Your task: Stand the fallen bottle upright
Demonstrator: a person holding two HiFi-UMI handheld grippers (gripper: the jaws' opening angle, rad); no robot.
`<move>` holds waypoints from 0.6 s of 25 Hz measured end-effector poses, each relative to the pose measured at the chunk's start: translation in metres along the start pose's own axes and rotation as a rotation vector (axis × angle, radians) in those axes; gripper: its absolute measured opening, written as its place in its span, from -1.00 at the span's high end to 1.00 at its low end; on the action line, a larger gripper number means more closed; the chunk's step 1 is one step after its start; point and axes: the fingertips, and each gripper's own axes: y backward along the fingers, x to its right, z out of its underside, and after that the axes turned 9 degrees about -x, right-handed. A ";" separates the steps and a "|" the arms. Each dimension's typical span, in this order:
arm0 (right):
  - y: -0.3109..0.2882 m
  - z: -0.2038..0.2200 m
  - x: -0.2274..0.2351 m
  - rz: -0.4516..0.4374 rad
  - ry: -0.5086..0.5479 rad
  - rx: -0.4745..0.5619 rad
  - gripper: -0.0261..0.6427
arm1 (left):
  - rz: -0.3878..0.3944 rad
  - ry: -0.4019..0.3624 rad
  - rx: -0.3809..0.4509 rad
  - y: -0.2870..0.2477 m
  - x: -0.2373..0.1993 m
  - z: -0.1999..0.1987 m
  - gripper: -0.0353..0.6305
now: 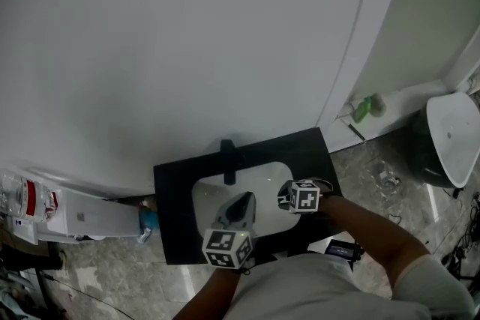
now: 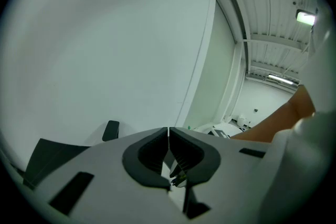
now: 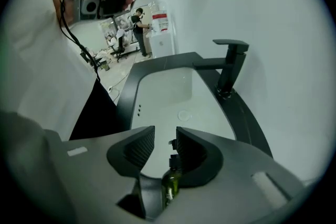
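A small dark green bottle [image 3: 170, 185] with a black cap shows in the right gripper view, low down behind the jaw gap over the white basin [image 3: 167, 91]. I cannot tell whether it stands or lies. My right gripper [image 3: 165, 140] is open and its pads do not touch the bottle. In the head view the right gripper [image 1: 287, 195] hovers at the basin's [image 1: 204, 196] right side, and the bottle is hidden there. The left gripper [image 1: 241, 200] is over the basin's middle. In its own view the left gripper [image 2: 168, 129] is shut, tips meeting, with nothing held.
A black faucet [image 3: 230, 66] stands at the basin's far rim [image 1: 228, 160] on a black counter [image 1: 174, 200]. A white wall fills the space behind. A water dispenser [image 1: 34, 207] is at the left, a white-lidded bin [image 1: 450, 137] at the right.
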 end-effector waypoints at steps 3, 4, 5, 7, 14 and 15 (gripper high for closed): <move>-0.020 0.011 0.012 -0.047 0.069 -0.064 0.56 | -0.039 0.023 -0.002 -0.009 -0.003 0.000 0.87; -0.026 0.014 0.014 -0.066 0.088 -0.089 0.56 | -0.052 0.032 -0.004 -0.011 -0.004 0.001 0.87; -0.032 0.019 0.015 -0.085 0.108 -0.117 0.55 | -0.064 0.042 -0.005 -0.013 -0.006 0.002 0.87; -0.047 0.029 0.017 -0.117 0.144 -0.175 0.53 | -0.090 0.060 -0.005 -0.017 -0.011 0.004 0.87; -0.090 0.058 0.021 -0.156 0.236 -0.317 0.51 | -0.163 0.109 -0.012 -0.016 -0.025 0.016 0.87; -0.093 0.059 0.020 -0.160 0.245 -0.319 0.53 | -0.170 0.114 -0.013 -0.014 -0.027 0.017 0.87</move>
